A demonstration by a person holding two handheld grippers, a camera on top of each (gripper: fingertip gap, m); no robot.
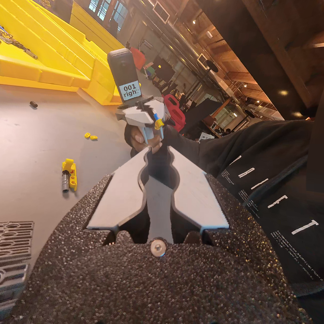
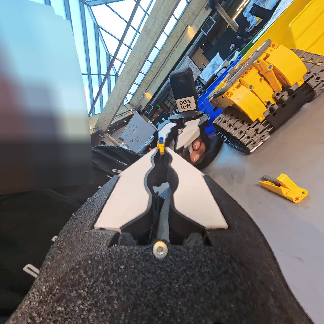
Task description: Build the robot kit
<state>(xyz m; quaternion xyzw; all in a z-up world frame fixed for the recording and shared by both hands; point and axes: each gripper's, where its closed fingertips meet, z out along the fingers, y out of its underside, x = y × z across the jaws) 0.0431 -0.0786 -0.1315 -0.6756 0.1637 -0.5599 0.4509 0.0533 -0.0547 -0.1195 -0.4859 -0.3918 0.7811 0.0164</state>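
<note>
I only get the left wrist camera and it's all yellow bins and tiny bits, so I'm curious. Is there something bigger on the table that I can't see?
Observer: Yes. The right wrist view shows a yellow brick-built tracked vehicle standing on the grey table.
Operator: Cool! What's behind it?
Observer: A blue bin sits just past its front end.
Operator: And what's up above us?
Observer: A slanted glass roof with pale sky showing through, next to a wooden beam.
</note>
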